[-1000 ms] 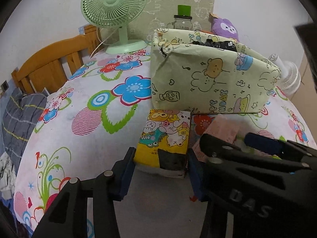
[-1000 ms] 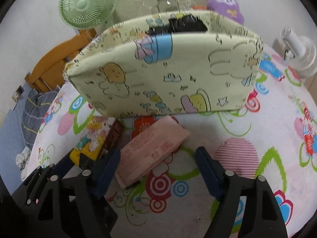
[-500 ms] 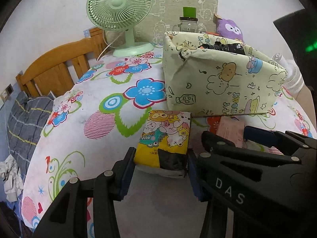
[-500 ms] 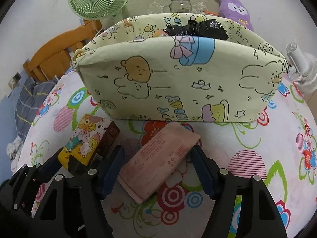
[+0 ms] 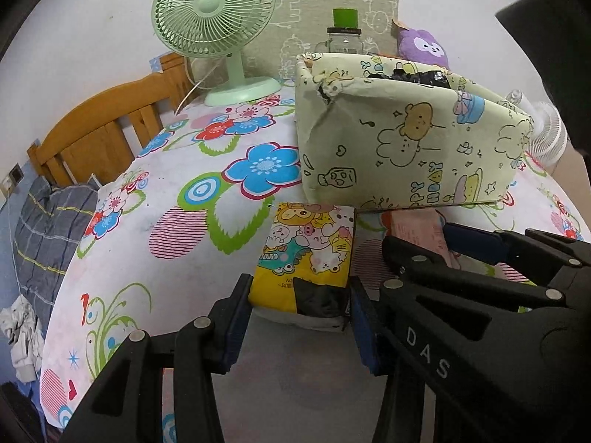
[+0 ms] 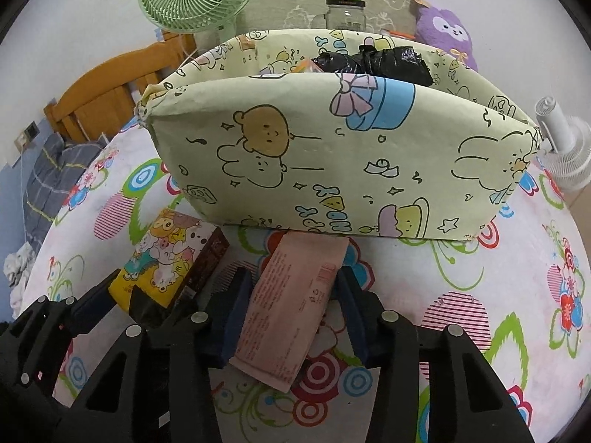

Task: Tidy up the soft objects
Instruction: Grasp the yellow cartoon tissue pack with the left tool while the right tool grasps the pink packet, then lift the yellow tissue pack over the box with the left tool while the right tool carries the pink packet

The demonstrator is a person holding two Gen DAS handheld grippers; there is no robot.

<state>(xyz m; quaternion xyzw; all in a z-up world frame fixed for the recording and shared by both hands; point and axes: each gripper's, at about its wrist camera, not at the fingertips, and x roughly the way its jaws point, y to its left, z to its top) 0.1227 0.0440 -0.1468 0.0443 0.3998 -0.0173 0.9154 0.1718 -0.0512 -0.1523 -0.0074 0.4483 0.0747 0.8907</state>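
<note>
**Both tongs set round their packs, lift into the bin to come**

Pick-up step, by the look of it: two soft packs lying on the flowered bench (image 6: 480, 332) in front of the cartoon-print bin (image 6: 332, 155), each framed by its own tongs, neither yet raised.

Left tongs (image 5: 297, 317): jaws apart, straddling the near end of the yellow cartoon pack (image 5: 308, 254). Blue pads close against both sides of the pack; real pinch or mere contact hard to tell, since the wrapper shows no dent.

Right tongs (image 6: 291, 313): jaws likewise apart, flanking the pink pack (image 6: 291, 302), which lies slantwise with its far end tucked just under the front wall of the bin. Left pad touching or nearly touching the pack's edge, right pad just beside the other edge. No clear squeeze visible here either.

Bin standing just behind both packs, already partly filled with a crumpled black bag (image 6: 376, 62) showing above the rim.

Next move, as a judgement: close each pair firmly on its pack, lift straight up clear of the front wall, carry over the rim, release inside. Care needed with the pink pack: thin, floppy, likely to sag or slip from a grip taken so near one end. Also little room between the two tongs, side by side and almost touching, so some risk of knocking together on the lift.
</note>
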